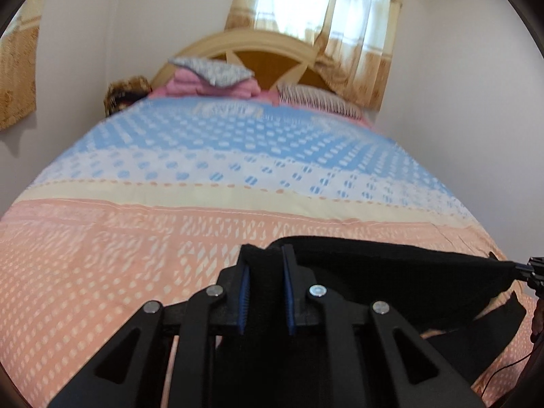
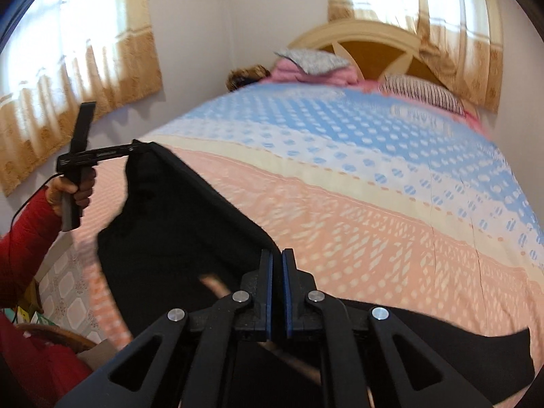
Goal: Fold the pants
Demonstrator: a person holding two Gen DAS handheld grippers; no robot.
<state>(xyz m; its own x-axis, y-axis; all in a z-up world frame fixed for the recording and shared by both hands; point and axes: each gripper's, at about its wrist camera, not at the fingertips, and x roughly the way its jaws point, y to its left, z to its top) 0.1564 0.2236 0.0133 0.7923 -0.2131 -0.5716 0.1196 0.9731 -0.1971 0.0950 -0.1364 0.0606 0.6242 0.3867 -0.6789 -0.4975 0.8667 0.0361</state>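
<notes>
The left gripper (image 1: pixel 266 258) is clenched on a thick bunch of the black pants (image 1: pixel 401 272), its 2 blue-lined pads (image 1: pixel 243 282) pressing the cloth from either side; from there the fabric's upper edge runs taut toward 3 o'clock, where the tip of the right gripper (image 1: pixel 530 268) pinches the far end at the picture's edge; below that edge the pants sag in a dark fold toward 5 o'clock, over the pink part of the bedspread (image 1: pixel 102 255); in the right wrist view the right gripper (image 2: pixel 277 261) has its jaws nearly together, clamped on a thin edge of the pants (image 2: pixel 176 231), and the taut edge rises toward 10 o'clock to the left gripper (image 2: pixel 136 145), which a hand (image 2: pixel 73 190) with a red sleeve (image 2: pixel 23 241) grips by its handle; the cloth hangs as a broad black sheet between the 2 grippers, lifted clear of the bed along its top edge, while another part of it lies across the bedspread at 5 o'clock; at 12 o'clock in the left wrist view a pink folded blanket (image 1: pixel 210 88) with a grey patterned pillow (image 1: pixel 214 69) on top sits against the cream headboard (image 1: pixel 258 44), a striped pillow (image 1: pixel 319 100) lies just beside it toward 1 o'clock, and sunlit curtains (image 1: pixel 340 34) hang behind.
</notes>
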